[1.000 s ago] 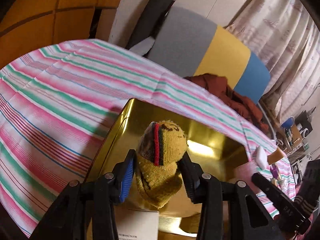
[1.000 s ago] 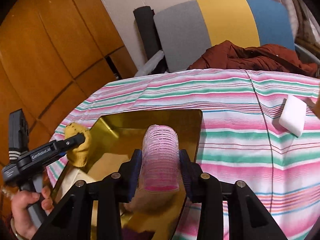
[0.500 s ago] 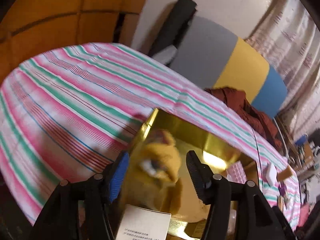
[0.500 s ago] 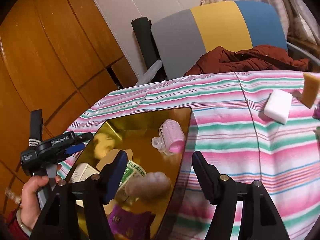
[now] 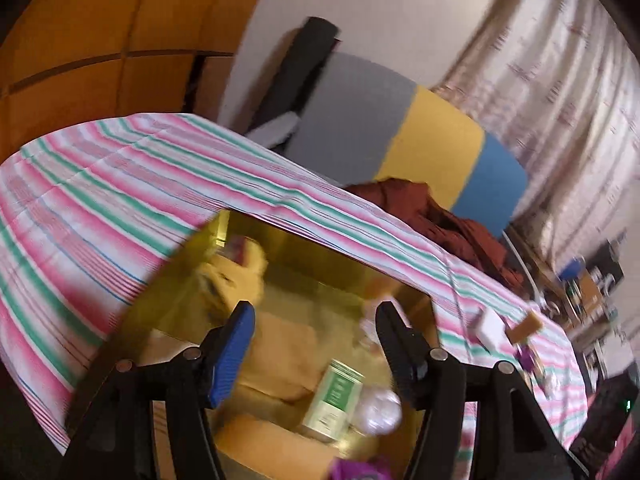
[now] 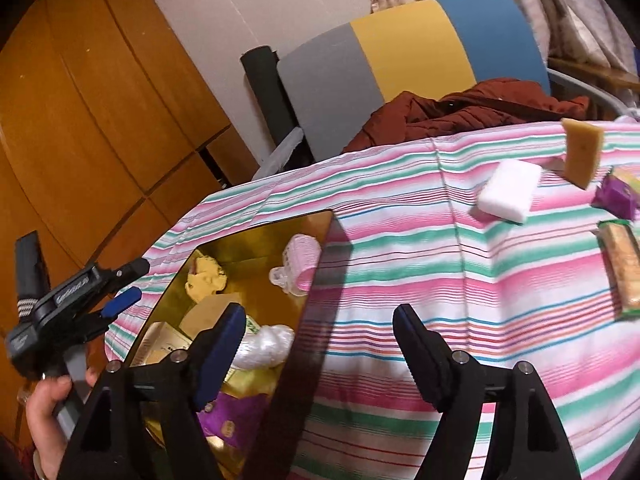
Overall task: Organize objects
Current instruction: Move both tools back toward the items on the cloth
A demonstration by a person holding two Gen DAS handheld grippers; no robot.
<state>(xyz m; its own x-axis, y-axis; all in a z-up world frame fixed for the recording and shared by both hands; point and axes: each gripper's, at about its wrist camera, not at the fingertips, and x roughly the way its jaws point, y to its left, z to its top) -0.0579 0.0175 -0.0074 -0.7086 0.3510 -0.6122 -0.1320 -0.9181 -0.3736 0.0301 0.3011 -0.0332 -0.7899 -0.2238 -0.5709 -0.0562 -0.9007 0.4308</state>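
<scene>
A gold tin box (image 6: 256, 240) sits on the striped tablecloth, also in the left wrist view (image 5: 320, 256). Inside lie a yellow sock (image 6: 206, 276) (image 5: 240, 276), a pink hair roller (image 6: 300, 260), a green-labelled box (image 5: 334, 400), a white bundle (image 6: 266, 344) and a purple packet (image 6: 230, 420). My left gripper (image 5: 314, 344) is open and empty above the box; it also shows in the right wrist view (image 6: 120, 292). My right gripper (image 6: 320, 348) is open and empty over the box's right edge. On the cloth to the right lie a white sponge (image 6: 508, 190), a tan sponge (image 6: 582, 150), a purple packet (image 6: 616, 196) and a snack bar (image 6: 622, 268).
A grey, yellow and blue chair back (image 6: 408, 52) with a rust-coloured jacket (image 6: 472, 110) stands behind the table. Wooden panels (image 6: 88, 100) fill the left. A curtain (image 5: 560, 100) hangs at the back right.
Both grippers opened. The left let the yellow sock drop into the box, the right let the pink roller drop in. Both pulled back and up; the right swung right.
</scene>
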